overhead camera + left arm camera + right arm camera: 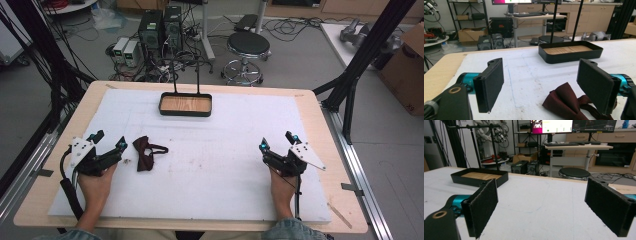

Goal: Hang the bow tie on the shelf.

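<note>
Across the wooden counter (310, 107) lies a white sheet (225, 150), marked with faint scuffs and a thin blue line. At its far middle sits a black tray (185, 104) with a wooden floor and two thin upright rods rising from its back edge. Beyond the counter stand a round stool (248, 45), computer towers (161, 27) amid tangled cables, a desk with monitors (574, 125), and a cardboard box (407, 70) at the right.

The rods' tops are cut off in the left gripper view. A small pale speck on the sheet beside the left tongs is too small to make out.

A dark red bow tie (146, 152) lies on the sheet near the left edge, just right of the left tongs (110, 140). Those tongs are spread wide and hold nothing; in their own view the bow tie (566, 103) sits low between the jaws, partly behind the right one. The right tongs (276, 141) are also wide apart and empty, over bare sheet, well apart from the bow tie.
</note>
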The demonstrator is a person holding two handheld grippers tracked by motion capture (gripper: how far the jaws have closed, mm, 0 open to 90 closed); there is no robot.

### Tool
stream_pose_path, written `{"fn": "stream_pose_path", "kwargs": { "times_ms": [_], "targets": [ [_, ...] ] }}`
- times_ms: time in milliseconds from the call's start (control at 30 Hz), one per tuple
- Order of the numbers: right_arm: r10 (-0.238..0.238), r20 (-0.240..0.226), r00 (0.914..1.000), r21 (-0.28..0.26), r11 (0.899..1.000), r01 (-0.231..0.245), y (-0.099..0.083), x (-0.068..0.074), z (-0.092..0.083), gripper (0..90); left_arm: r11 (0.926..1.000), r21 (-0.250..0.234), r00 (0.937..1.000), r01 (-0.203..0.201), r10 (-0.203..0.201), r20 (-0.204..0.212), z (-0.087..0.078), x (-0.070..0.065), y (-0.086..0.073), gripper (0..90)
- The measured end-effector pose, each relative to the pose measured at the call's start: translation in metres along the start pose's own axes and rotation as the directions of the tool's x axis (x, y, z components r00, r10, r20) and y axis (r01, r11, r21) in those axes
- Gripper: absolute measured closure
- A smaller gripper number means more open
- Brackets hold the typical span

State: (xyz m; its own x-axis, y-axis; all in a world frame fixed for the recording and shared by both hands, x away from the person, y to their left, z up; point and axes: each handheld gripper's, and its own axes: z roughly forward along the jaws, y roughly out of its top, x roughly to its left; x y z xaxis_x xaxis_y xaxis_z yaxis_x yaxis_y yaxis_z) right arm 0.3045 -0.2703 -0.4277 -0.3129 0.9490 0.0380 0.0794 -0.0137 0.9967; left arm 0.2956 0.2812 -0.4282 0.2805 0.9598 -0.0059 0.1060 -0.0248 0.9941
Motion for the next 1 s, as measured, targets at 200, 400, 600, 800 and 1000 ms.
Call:
{"fn": "stream_pose_path", "kwargs": {
  "times_ms": [200, 400, 600, 800, 1000],
  "targets": [
    [-0.004, 0.002, 1.0000, 0.000, 1.000, 0.004, 0.000, 0.000, 0.000, 10.6, 1.0000, 0.001, 1.0000, -0.002, 0.002, 0.000, -0.001, 0.000, 0.000, 22.6],
    [-0.004, 0.004, 1.0000, 0.001, 1.000, 0.004, 0.000, 0.000, 0.000, 10.5, 0.9998, 0.020, 1.0000, 0.004, -0.004, 0.005, 0.001, -0.005, 0.000, 26.6],
    [-0.007, 0.004, 1.0000, 0.002, 1.000, 0.007, 0.000, 0.000, 0.000, 10.5, 0.9947, 0.082, 0.9977, 0.062, -0.064, 0.021, 0.008, -0.015, -0.002, 30.6],
    [-0.010, 0.007, 0.9999, 0.004, 1.000, 0.010, 0.000, 0.001, 0.000, 10.5, 0.9738, 0.204, 0.9942, 0.100, -0.106, 0.019, 0.023, -0.027, -0.010, 38.1],
    [-0.014, 0.007, 0.9999, 0.001, 1.000, 0.014, 0.000, 0.001, 0.000, 10.6, 0.9477, 0.292, 0.9910, 0.128, -0.134, -0.001, 0.032, -0.033, -0.013, 43.4]
  ]
}}
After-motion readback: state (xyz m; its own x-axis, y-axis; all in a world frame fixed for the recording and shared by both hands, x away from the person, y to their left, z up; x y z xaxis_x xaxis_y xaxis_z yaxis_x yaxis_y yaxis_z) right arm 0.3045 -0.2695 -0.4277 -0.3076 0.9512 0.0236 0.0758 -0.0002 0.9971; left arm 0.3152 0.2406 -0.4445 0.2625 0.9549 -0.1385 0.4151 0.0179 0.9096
